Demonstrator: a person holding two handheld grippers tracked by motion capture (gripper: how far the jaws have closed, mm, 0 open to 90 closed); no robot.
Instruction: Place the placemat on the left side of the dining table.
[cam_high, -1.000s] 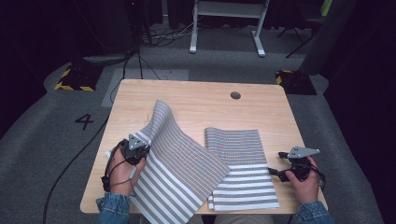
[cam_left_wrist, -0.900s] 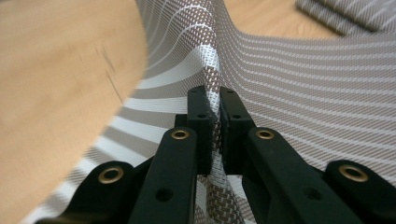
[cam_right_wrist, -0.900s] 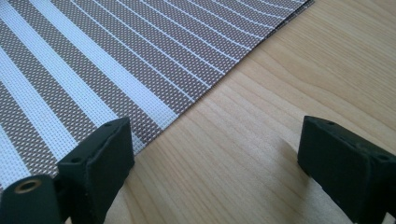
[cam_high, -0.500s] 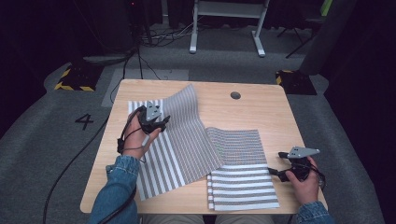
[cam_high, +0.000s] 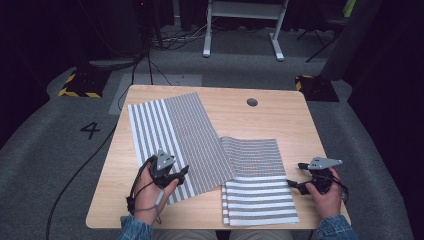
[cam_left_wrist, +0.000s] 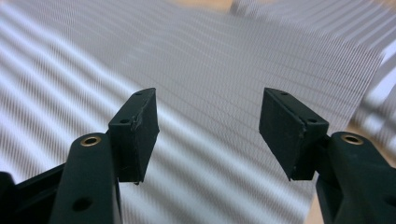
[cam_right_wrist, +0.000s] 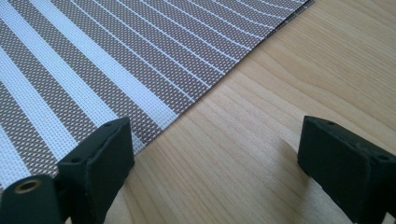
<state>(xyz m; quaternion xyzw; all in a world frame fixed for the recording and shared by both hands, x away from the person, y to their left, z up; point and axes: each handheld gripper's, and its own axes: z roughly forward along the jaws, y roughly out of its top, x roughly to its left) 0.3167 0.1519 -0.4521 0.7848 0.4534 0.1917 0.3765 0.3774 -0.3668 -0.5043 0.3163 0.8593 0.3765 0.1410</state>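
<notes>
A grey-and-white striped mat (cam_high: 172, 132) lies flat and slanted across the left half of the wooden table (cam_high: 250, 120). Its right edge overlaps a second striped mat (cam_high: 257, 187) at the front right. My left gripper (cam_high: 181, 172) hovers over the first mat's near end; its jaws have just been opening and stand apart with nothing between them. In the left gripper view the left gripper (cam_left_wrist: 208, 100) looks down on the mat's (cam_left_wrist: 210, 51) fine stripes. My right gripper (cam_high: 293, 184) rests open just right of the second mat; the right gripper (cam_right_wrist: 219, 126) straddles bare wood beside that mat's edge (cam_right_wrist: 93, 60).
A round cable hole (cam_high: 252, 102) sits near the table's far edge. Bare wood (cam_high: 295, 125) stretches along the far right. Beyond the table, cables, a white frame's legs (cam_high: 240, 30) and yellow-black floor markers (cam_high: 80, 85) lie on the grey carpet.
The left gripper carried the lifted mat away to the far left, let go of it, and drew back toward the front edge. The mat now lies flat. The right gripper stayed put.
</notes>
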